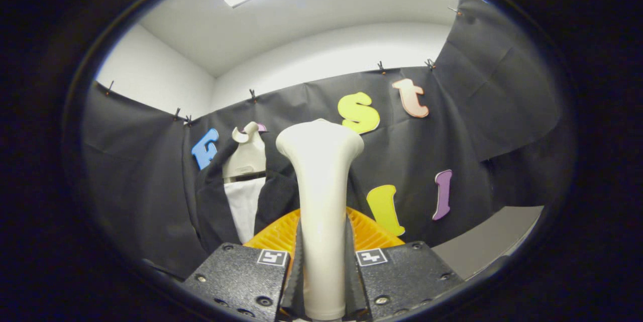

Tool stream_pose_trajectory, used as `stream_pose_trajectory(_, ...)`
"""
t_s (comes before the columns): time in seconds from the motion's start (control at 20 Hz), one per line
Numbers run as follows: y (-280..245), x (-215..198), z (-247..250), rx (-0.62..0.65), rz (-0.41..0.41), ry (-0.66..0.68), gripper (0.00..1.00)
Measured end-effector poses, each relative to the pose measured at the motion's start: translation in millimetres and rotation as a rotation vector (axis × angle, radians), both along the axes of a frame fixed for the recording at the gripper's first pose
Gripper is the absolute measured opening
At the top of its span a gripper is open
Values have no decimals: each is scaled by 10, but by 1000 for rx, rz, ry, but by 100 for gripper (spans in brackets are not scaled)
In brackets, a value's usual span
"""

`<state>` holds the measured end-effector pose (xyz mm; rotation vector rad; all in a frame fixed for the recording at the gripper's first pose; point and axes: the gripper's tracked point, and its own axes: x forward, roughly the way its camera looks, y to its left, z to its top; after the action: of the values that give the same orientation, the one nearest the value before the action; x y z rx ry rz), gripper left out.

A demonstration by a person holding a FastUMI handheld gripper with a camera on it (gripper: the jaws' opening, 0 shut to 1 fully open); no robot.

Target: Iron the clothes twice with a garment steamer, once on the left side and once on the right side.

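My gripper (321,266) is shut on the handle of the white garment steamer (320,171), with both fingers pressing its sides. The steamer stands upright between the fingers, its flared head above them. Beyond it and a little to the left hangs a dark jacket (274,196) over a white shirt (245,206) on a pale hanger (246,153), against the black cloth wall. The steamer's head stands apart from the garment, to its right.
An orange ribbed thing (369,231) lies just behind the fingers, partly hidden by the steamer. A grey surface (492,236) runs off at the right below the cloth wall. White walls and a ceiling light are above.
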<state>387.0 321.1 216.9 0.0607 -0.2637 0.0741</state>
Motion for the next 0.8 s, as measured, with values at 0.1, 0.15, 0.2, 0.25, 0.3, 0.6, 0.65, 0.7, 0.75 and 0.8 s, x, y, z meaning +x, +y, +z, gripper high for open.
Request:
stream_pose_trajectory(0.1,138,244,-97,-3,38,43,36)
stream_pose_trajectory(0.15,155,337,-174,-12,33,65,36)
stream_pose_trajectory(0.2,169,397,-250,-26,28,84,36)
stream_pose_trajectory(0.25,203,434,-327,-35,26,98,36)
stream_pose_trajectory(0.3,230,461,-408,-43,27,109,36)
stream_pose_trajectory(0.6,229,322,-822,-71,-6,154,36)
stream_pose_trajectory(0.65,216,280,-896,-63,-16,162,36)
stream_pose_trajectory(0.7,203,243,-952,-52,-22,166,36)
stream_pose_trajectory(0.75,199,206,-1022,-47,-29,173,36)
stream_pose_trajectory(0.8,182,171,-1114,-46,-36,187,36)
